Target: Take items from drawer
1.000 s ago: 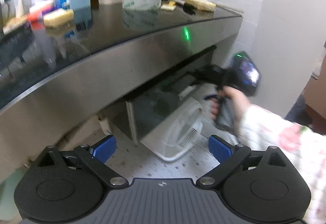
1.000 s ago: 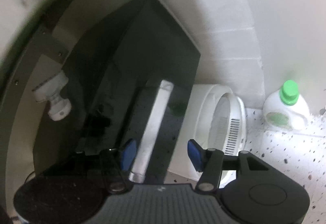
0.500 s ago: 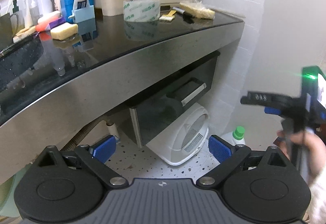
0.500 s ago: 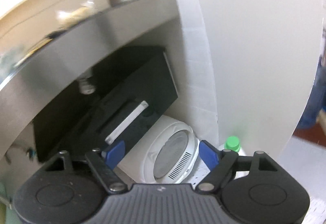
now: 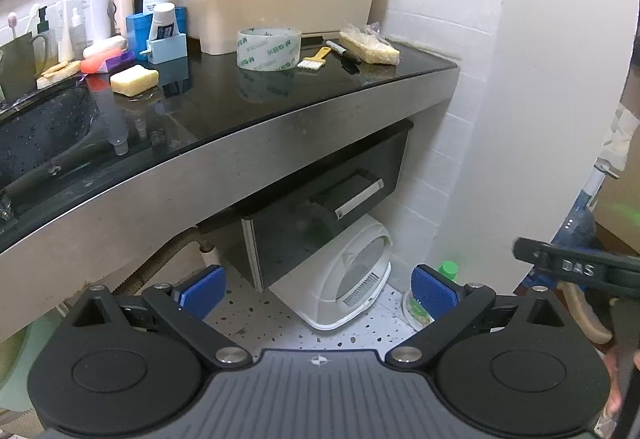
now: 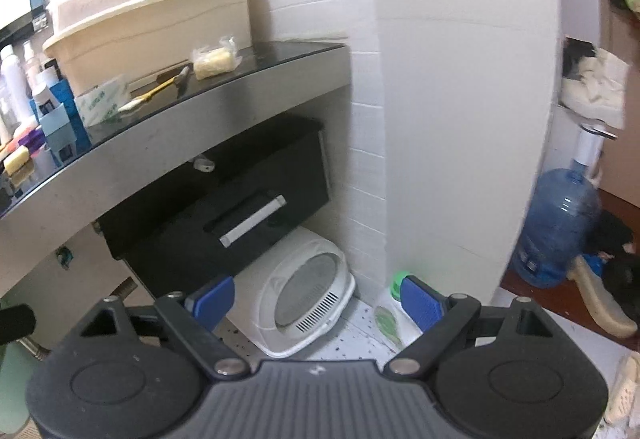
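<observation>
Below the counter at frame centre, the black drawer [image 5: 320,207] appeared shut; both grippers, left gripper [image 5: 316,289] and right gripper [image 6: 318,297], gaped wide and empty, best aimed squarely at its silver handle [image 6: 253,220].

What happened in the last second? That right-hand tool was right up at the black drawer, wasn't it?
Yes. The right gripper has pulled back from the drawer handle and stands well away, open and empty. The left gripper also drew back, open, holding nothing. The drawer looks shut, and the tape roll and brush on the countertop stayed put.
</observation>
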Available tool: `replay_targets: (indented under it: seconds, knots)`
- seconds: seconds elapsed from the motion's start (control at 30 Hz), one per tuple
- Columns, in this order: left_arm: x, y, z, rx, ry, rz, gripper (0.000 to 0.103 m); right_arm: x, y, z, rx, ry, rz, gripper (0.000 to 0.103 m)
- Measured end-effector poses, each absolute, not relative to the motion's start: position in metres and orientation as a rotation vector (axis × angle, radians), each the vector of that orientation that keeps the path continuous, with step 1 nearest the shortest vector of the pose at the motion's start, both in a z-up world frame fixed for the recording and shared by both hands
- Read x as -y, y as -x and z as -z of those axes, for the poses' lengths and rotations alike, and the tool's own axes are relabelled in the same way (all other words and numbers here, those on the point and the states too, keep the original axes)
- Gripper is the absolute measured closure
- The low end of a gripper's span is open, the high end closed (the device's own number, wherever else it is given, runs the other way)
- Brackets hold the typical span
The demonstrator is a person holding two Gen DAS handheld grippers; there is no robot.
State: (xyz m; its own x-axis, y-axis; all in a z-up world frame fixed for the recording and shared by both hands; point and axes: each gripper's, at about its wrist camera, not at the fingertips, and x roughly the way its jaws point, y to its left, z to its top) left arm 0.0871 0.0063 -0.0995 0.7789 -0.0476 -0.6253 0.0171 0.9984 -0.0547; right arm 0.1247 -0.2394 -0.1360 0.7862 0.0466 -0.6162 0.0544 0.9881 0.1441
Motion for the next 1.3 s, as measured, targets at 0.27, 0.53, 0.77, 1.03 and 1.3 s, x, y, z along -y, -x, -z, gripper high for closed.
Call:
replay_targets:
  seconds: [0.27,0.53,0.77,1.03,1.3]
  knots:
    - [0.001,-0.066,0.086,-0.656,0.040,0.058,0.003,0.233,-0.071,0.102,-0.626,-0.113,0.024,0.013]
    - [0.005,-0.041,0.068,-0.627,0.045,0.103,0.002,0.220,-0.038,0.072,-0.584,-0.103,-0.014,0.013]
    - [0.006,-0.026,0.052,-0.599,0.046,0.111,0.002,0.202,-0.023,0.054,-0.567,-0.055,-0.019,0.013]
    - [0.009,-0.014,0.036,-0.561,0.032,0.101,0.002,0.193,-0.002,0.038,-0.537,-0.025,0.016,0.012]
    - [0.011,-0.005,0.024,-0.522,0.006,0.067,0.002,0.190,0.010,0.029,-0.504,-0.006,0.032,0.012]
